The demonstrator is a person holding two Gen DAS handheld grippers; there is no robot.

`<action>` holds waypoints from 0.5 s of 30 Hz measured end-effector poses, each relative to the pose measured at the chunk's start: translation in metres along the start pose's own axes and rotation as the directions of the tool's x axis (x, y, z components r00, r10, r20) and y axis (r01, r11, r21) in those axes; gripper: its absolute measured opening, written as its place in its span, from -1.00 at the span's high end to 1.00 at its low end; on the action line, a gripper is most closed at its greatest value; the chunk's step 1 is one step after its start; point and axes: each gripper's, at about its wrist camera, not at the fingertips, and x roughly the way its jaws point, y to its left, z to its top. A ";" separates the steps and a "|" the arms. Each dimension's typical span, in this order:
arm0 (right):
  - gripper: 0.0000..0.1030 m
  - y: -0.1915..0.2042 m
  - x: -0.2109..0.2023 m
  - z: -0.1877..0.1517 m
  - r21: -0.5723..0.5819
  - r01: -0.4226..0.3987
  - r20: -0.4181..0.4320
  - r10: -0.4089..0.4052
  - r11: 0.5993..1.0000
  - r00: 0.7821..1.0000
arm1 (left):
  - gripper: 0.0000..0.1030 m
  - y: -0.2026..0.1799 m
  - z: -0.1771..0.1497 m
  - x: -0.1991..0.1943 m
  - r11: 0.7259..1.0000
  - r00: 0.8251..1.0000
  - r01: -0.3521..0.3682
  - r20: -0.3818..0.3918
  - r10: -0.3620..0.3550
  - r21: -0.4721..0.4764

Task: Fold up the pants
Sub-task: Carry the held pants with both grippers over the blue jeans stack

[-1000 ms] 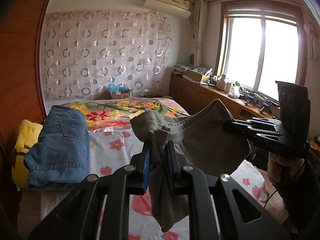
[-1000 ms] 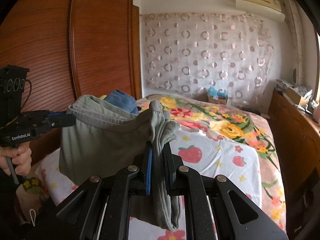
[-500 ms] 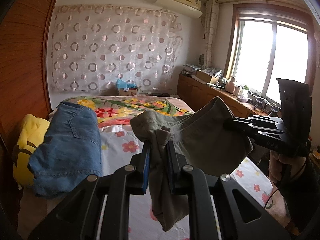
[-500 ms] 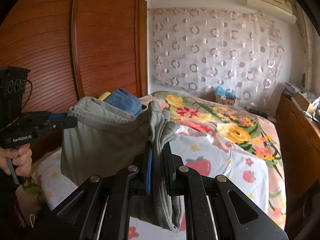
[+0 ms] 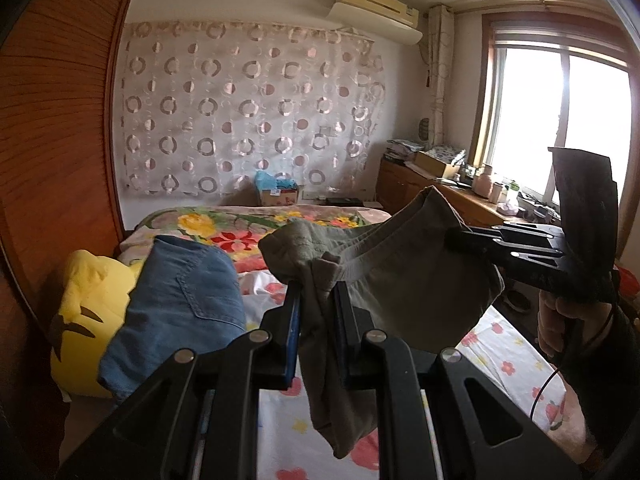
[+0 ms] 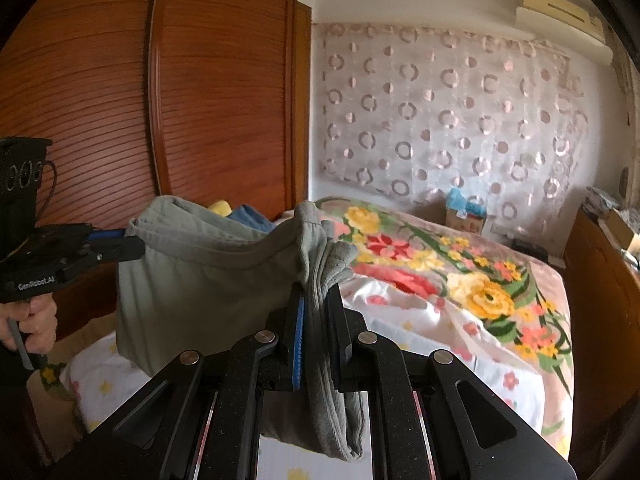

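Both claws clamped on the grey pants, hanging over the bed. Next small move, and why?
Probably lower both claws together to lay the pants on the bare sheet. The left claw and right claw each pinch a bunched end, the cloth sags between them in the air, and the jeans lie off to the side.

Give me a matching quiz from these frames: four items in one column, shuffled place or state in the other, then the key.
Items:
1. grey-green pants
2. folded jeans
3. yellow plush
4. air conditioner

Place or state:
A. mounted high on the wall above the curtain
B. lying on the bed beside the wardrobe, partly over the plush
C. held up between the left gripper and right gripper
D. at the bed's edge, partly under denim

Pairs: 1-C, 2-B, 3-D, 4-A
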 end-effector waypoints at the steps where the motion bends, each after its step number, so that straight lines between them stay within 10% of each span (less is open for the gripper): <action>1: 0.86 0.001 0.005 0.004 -0.005 -0.008 0.002 0.008 1.000 1.000 | 0.74 0.004 0.000 0.000 1.000 1.000 -0.008 0.001 0.008 -0.002; 15: 0.86 0.026 0.091 0.040 -0.101 -0.086 -0.008 0.086 0.991 0.996 | 0.74 0.057 -0.011 0.012 0.991 0.994 -0.110 -0.003 0.110 -0.073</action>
